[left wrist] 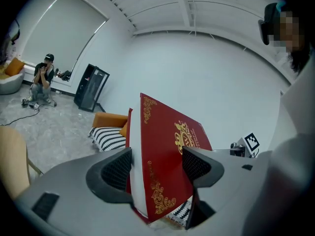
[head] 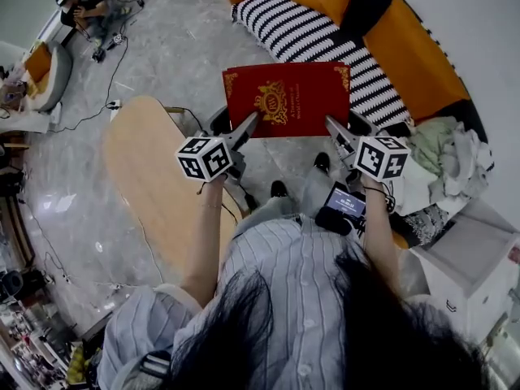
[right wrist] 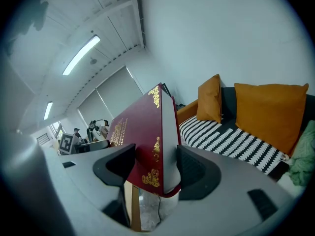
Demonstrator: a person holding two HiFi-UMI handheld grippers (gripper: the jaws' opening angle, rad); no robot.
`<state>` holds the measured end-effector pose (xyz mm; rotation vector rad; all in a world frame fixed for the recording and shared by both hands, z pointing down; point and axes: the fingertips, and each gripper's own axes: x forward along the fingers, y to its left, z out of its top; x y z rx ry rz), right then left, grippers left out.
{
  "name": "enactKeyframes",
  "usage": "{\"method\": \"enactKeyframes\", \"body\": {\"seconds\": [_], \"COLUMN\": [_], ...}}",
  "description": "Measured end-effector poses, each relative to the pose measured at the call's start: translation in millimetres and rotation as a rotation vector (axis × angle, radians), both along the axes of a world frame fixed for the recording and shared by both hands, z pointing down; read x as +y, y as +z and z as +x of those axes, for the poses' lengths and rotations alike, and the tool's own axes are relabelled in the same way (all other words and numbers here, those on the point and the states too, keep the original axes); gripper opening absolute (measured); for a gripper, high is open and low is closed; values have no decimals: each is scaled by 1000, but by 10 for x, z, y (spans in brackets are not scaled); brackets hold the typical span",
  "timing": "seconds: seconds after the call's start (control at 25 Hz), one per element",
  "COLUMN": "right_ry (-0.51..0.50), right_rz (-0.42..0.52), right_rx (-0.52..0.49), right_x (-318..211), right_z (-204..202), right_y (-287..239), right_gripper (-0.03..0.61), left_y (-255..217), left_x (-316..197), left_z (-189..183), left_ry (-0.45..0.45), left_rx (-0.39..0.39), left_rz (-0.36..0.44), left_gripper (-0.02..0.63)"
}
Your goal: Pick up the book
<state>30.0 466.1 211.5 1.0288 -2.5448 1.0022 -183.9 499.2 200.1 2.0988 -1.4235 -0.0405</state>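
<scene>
A red book (head: 286,97) with gold ornament on its cover is held up in the air, above the floor and in front of the person. My left gripper (head: 247,128) is shut on its lower left corner, and my right gripper (head: 334,127) is shut on its lower right corner. In the left gripper view the red book (left wrist: 167,156) stands between the two dark pads, cover facing right, white page edge on the left. In the right gripper view the book (right wrist: 142,136) is clamped at its corner, page edge toward the right pad.
An orange sofa (head: 422,63) with a black-and-white striped seat (head: 325,39) and orange cushions lies ahead. A light wooden table (head: 154,177) is at left. Clothes (head: 451,153) are heaped at right, beside a white cabinet (head: 475,258). A person (head: 85,10) sits on the grey floor far off.
</scene>
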Motion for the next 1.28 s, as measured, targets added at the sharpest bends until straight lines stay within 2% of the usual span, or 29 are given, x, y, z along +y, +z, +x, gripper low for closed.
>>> {"method": "enactKeyframes", "body": {"seconds": [0.2,0.8,1.28], "right_ry": [-6,-21,-66], "right_rz": [10,33,52], "right_rx": [14,33,43], "right_x": [265,918,1023], "right_z": [-153,-319,-411], "right_y": [-10,23,38], "right_gripper": [282,282,282], "left_y": [8,73,114], "left_x": [278,966,1166], "left_z": [-153,-302,-375], "left_ry": [-4,-22,-63], "left_rx": [7,15,22], "left_rz": [6,14,27], "left_gripper": [321,321,321]}}
